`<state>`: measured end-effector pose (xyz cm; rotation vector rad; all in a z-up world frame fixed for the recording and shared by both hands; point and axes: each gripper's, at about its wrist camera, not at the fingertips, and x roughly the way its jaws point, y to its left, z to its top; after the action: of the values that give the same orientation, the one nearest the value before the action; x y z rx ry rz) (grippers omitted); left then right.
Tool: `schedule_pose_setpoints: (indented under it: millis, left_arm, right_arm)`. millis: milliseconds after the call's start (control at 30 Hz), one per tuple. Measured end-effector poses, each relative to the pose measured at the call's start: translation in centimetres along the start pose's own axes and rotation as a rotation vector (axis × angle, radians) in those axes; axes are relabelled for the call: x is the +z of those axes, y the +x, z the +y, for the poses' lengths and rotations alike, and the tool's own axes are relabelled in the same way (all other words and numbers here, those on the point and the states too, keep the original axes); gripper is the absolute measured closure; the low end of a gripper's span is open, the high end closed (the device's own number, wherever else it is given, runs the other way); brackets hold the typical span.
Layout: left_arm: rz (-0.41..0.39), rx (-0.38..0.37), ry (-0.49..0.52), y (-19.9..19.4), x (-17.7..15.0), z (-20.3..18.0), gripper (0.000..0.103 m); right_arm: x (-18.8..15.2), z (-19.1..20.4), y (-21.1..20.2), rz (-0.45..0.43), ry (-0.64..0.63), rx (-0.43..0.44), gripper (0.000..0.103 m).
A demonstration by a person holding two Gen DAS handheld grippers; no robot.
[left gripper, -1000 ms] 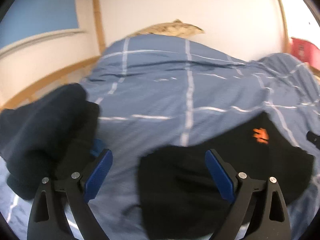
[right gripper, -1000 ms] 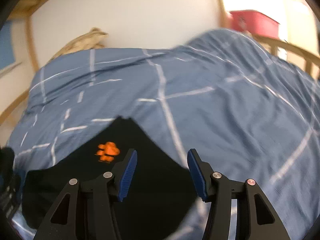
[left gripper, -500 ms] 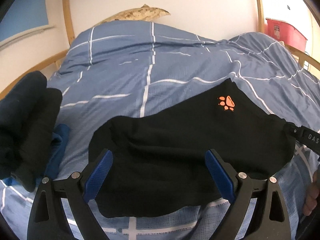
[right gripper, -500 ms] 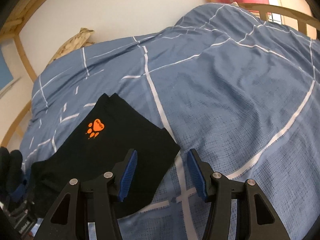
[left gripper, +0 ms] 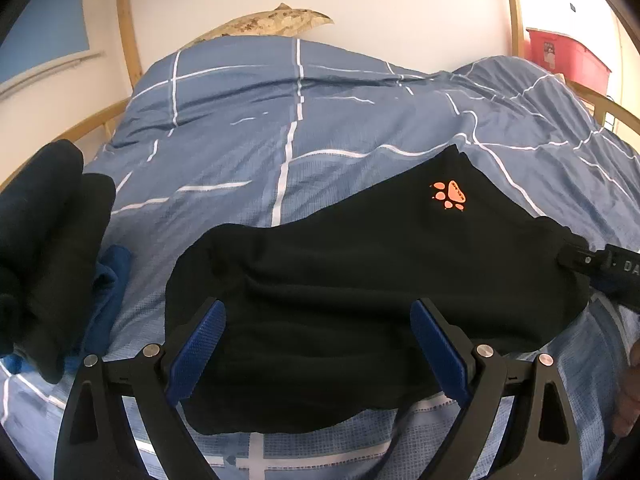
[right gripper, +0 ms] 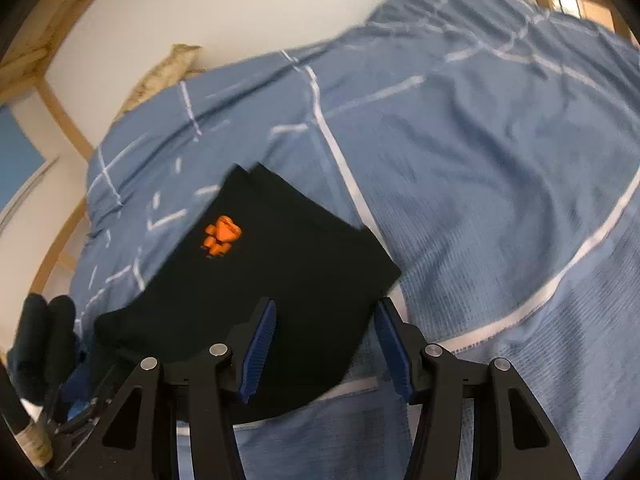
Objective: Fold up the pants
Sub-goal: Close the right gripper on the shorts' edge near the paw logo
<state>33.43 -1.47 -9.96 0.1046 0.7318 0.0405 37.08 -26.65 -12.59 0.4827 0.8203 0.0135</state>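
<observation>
Orange paw-print logo (left gripper: 449, 195) on black pants (left gripper: 360, 280), lettering unreadable.

Matt black cloth pants (left gripper: 360, 280)

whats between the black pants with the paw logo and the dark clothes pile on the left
In the left wrist view, a crumpled blue garment by the dark pile, then bare duvet up to the black pants.

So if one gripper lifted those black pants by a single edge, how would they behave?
The black pants would probably droop and unfold: they lie limp, following the duvet, with soft wrinkles. They look thin, so likely light. The fabric seems matte, so the open left gripper or open right gripper should hold it without much slipping.
</observation>
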Motion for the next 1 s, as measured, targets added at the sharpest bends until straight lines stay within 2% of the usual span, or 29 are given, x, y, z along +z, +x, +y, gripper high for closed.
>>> schedule_pose_setpoints:
  millis: [67,167,300,467,500,567,600,633,800,900,1000]
  left_arm:
    - [-0.004,-0.003,0.008,-0.1,-0.1,-0.2,0.009]
    - [-0.007,-0.001,0.025,-0.2,-0.2,-0.6,0.009]
    - [-0.020,0.000,0.036,-0.5,-0.1,-0.8,0.009]
    - [-0.002,0.007,0.036,0.1,-0.2,-0.8,0.009]
    - [0.012,0.009,0.032,0.3,-0.3,-0.7,0.009]
    - [0.026,0.004,0.022,0.6,-0.3,-0.5,0.009]
    - [0.028,0.005,0.019,0.7,-0.3,-0.5,0.009]
    - [0.027,0.004,0.019,0.7,-0.3,-0.4,0.009]
    - [0.021,-0.009,0.030,0.5,-0.5,-0.7,0.009]
    - [0.022,-0.006,0.037,0.6,-0.6,-0.8,0.009]
    - [0.033,0.015,0.034,0.9,-0.6,-0.6,0.009]
  right_arm:
    - [0.1,-0.7,0.1,-0.011,0.042,0.014,0.053]
    - [0.3,-1.3,-0.4,-0.085,0.065,-0.009,0.053]
    - [0.5,-2.5,1.0,-0.029,0.122,0.035,0.052]
    - [1.7,-2.2,1.9,-0.065,0.133,0.094,0.054]
    - [2.0,-2.1,2.3,-0.070,0.127,0.107,0.069]
    - [2.1,-2.0,2.6,-0.050,0.131,0.140,0.091]
    - [1.9,-2.1,2.3,-0.053,0.147,0.151,0.091]
    - [1.8,-2.2,1.4,-0.095,0.165,0.153,0.091]
    - [2.0,-1.3,-3.7,-0.285,0.132,0.072,0.092]
    - [2.1,-1.1,-4.8,-0.311,0.113,0.021,0.092]
    - [2.8,-0.9,-2.8,-0.296,0.087,0.021,0.092]
